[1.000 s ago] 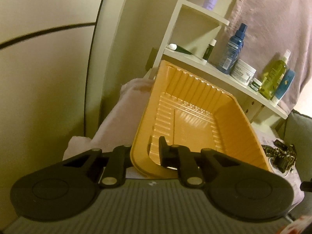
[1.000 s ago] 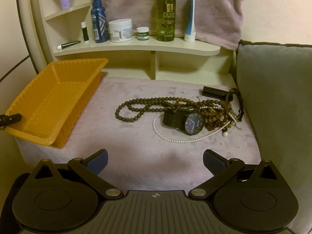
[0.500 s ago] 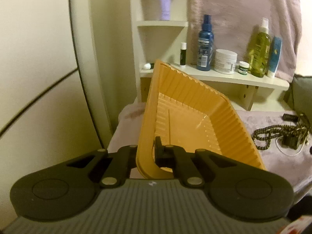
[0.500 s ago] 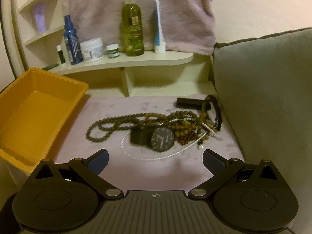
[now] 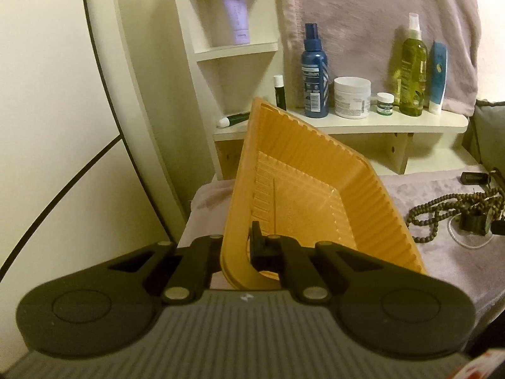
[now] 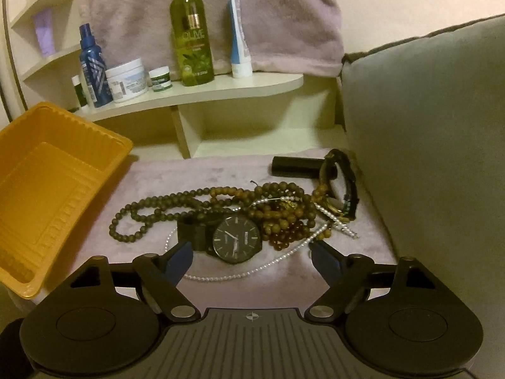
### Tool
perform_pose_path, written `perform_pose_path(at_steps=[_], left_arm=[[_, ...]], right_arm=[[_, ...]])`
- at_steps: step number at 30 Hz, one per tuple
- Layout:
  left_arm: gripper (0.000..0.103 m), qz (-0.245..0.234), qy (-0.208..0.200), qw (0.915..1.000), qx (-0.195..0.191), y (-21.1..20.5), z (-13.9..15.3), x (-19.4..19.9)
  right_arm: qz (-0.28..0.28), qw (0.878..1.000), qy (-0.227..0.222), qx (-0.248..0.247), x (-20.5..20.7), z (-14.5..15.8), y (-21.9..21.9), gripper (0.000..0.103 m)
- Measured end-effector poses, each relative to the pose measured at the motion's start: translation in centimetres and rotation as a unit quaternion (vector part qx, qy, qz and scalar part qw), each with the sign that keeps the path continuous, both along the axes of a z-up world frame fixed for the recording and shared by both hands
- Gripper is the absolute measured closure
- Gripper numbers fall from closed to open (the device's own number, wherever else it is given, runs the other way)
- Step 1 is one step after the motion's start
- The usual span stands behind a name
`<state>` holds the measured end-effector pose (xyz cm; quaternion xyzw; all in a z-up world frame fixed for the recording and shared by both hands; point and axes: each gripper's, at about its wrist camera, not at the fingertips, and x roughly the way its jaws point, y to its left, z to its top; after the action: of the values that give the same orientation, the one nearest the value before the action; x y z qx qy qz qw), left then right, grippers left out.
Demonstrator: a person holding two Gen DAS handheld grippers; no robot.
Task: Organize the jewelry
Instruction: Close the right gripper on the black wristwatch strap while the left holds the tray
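Note:
My left gripper [image 5: 236,246] is shut on the near rim of an empty orange plastic tray [image 5: 303,202], which it holds tilted at the left of the pink cloth; the tray also shows in the right wrist view [image 6: 47,189]. A jewelry pile lies on the cloth: a black watch [image 6: 235,240], dark bead strands [image 6: 176,208], brown bead bracelets [image 6: 284,221], a pearl strand [image 6: 268,265] and a second watch [image 6: 344,186]. My right gripper [image 6: 251,252] is open, low over the cloth, with its fingers on either side of the black watch.
A cream shelf [image 6: 202,94] behind holds a blue spray bottle [image 6: 91,66], white jar [image 6: 127,79], green olive bottle [image 6: 191,34] and tube [image 6: 240,31]. A grey cushion [image 6: 426,126] stands right. A black cylinder [image 6: 296,167] lies behind the jewelry. A white wall panel [image 5: 63,110] is left.
My right gripper moved forward and down to the black watch, jaws still open. My left gripper swung right with the tray held; the shelf and jewelry came into its view.

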<state>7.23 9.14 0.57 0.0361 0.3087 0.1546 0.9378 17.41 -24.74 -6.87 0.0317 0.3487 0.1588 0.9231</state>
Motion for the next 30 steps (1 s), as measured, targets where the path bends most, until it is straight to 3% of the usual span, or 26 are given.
perform_pose_path(at_steps=[8,21,24,28,30], left_arm=[[0.099,-0.006,0.009,0.9999,0.013,-0.5,-0.1,0.3],[0.099,-0.013,0.012,0.9998,0.008,-0.7,-0.3,0.2],[0.098,-0.014,0.011,0.9998,0.006,-0.6,-0.2,0.2],[0.098,-0.015,0.011,0.9998,0.006,-0.6,-0.2,0.2],[0.098,-0.015,0.011,0.9998,0.005,-0.7,-0.2,0.1]], right_arm=[[0.031,0.999,0.001,-0.006,1.5,-0.9,1.6,0.021],[0.008,1.0,0.018,0.024,3.2,-1.8,2.2,0.021],[0.011,0.999,0.021,0.04,3.0,-1.8,1.9,0.032],[0.005,0.999,0.016,0.039,2.8,-1.7,2.1,0.036],[0.001,0.999,0.015,0.041,2.6,-1.5,1.9,0.046]])
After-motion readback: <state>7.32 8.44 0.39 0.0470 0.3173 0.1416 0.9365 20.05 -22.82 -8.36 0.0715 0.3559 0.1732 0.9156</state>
